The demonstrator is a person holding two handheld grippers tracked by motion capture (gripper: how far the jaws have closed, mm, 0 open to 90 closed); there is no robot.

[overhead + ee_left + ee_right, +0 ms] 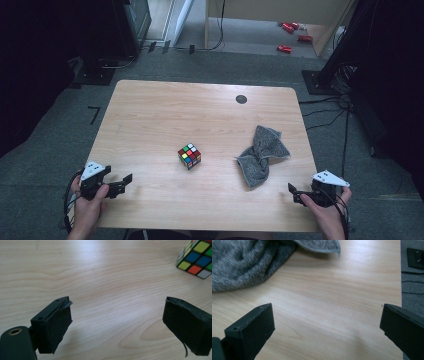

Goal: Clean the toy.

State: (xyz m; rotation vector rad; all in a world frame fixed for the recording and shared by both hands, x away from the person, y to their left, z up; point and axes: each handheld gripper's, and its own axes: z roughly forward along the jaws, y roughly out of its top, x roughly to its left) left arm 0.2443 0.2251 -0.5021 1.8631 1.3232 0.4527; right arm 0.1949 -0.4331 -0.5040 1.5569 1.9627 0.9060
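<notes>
The grey cloth [262, 155] lies just ahead and left of the right gripper [295, 192], nearer than the cube [189, 155] is to the left gripper [125, 181]; both stand spread and empty.

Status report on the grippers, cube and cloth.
Left gripper open, right gripper open, both empty. Cube mid-table, cloth crumpled to its right, untouched. Nothing between grippers and them.

I can read no text, label, brand, number or sign from here — the Rubik's cube [189, 156] carries plain coloured stickers, and the grey cloth [261, 155], the wooden table [150, 115] and the black gripper pads [56, 325] are all unmarked.
</notes>
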